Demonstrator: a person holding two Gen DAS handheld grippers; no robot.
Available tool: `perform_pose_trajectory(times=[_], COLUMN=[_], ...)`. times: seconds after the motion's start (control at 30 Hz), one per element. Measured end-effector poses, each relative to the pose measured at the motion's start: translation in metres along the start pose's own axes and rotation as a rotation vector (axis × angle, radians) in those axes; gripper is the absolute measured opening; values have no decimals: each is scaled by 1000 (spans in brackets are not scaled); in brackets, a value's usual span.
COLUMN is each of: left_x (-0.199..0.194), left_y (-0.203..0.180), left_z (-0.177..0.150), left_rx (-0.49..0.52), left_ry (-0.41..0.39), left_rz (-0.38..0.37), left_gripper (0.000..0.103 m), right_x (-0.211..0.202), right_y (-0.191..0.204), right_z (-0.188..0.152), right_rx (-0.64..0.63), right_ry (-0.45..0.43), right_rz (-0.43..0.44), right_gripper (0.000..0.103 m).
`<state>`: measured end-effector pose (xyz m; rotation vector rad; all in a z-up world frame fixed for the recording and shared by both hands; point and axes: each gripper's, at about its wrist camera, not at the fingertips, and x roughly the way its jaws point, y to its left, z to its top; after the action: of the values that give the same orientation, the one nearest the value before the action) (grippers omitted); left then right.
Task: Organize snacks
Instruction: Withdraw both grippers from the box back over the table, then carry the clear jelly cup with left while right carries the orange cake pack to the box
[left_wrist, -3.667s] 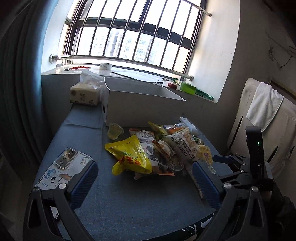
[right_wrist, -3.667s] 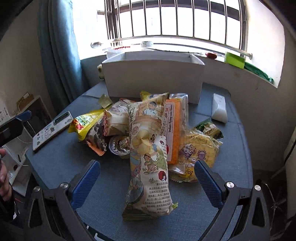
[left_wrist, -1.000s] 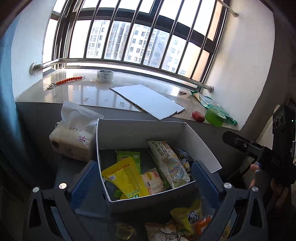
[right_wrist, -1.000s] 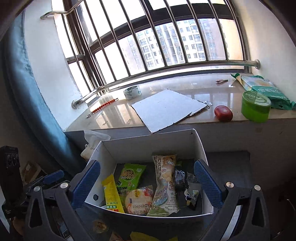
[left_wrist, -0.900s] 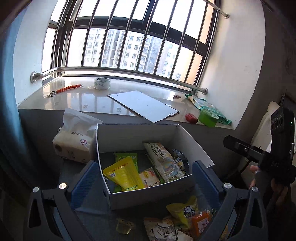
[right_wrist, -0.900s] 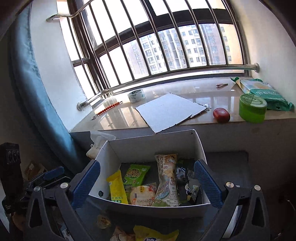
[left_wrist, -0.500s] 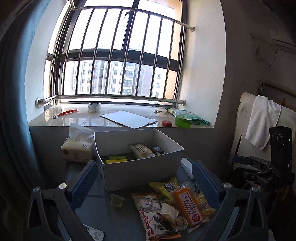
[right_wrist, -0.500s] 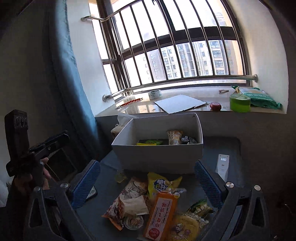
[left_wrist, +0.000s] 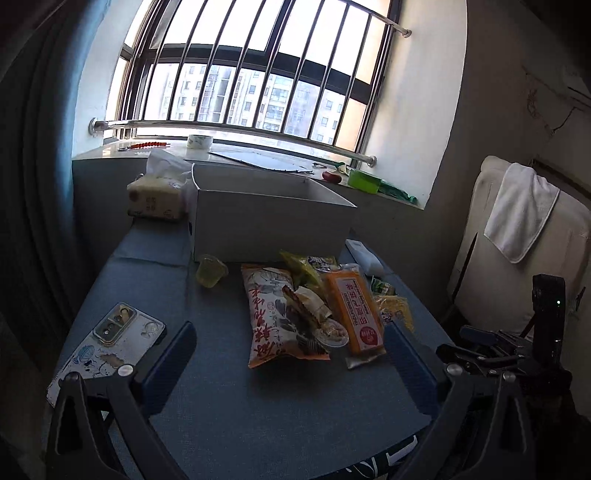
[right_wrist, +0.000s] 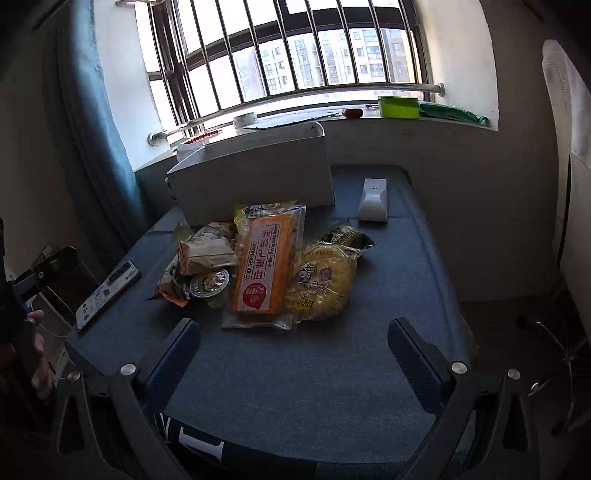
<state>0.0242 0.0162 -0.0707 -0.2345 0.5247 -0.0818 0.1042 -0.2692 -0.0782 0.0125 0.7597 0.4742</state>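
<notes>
Blue table (left_wrist: 229, 398) — carrying white box (left_wrist: 269, 225), snack pile (left_wrist: 314, 310), phone (left_wrist: 110, 339), remote (right_wrist: 373, 199).

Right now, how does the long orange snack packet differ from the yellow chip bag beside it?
The long orange snack packet is flat, rectangular and stiff-looking, with a red round label near its close end; the yellow chip bag is rounded, puffy and crinkled. The orange packet lies partly on other snacks, while the yellow bag sits to its right, touching it. Both lie on the blue table, outside the white cardboard box.
</notes>
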Motion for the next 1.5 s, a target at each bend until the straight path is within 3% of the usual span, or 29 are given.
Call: perform_pose_trajectory(times=[0.13,0.27,0.53,0.77,0.83,0.9,0.97,1.1,1.23,1.37,1.5], left_x=[1,5,6,7,7,8,10,14,30,65,115], left_y=[-2,4,13,21,23,25,27,30,37,48,64], left_z=[-1,-2,-4,-10,-12,-13,-13,-11,1,28,57], left_rx=[10,-13,-36,-63,-65,-73,-84,-83,-71,-30,-8], left_ry=[2,11,19,34,39,44,52,60,74,113,158], left_rz=[-1,-5,-9,-16,-14,-7,-1,3,29,54,106], left_gripper=[103,103,103,103,103,103,103,103,103,103,103], right_x=[20,46,109,146,145,141,140,121,83,42,8], right_y=[16,29,51,60,59,57,52,45,33,14,5], right_z=[2,17,54,62,60,58,59,64,76,82,76], right_rx=[-33,-74,-129,-168,-172,-166,-152,-122,-51,40,70], right_ry=[32,45,105,154,146,136,147,104,3,-75,-128], right_rz=[9,-58,-100,-171,-147,-177,-135,-86,-22,83,121], right_gripper=[103,103,103,103,102,71,62,59,59,59,59])
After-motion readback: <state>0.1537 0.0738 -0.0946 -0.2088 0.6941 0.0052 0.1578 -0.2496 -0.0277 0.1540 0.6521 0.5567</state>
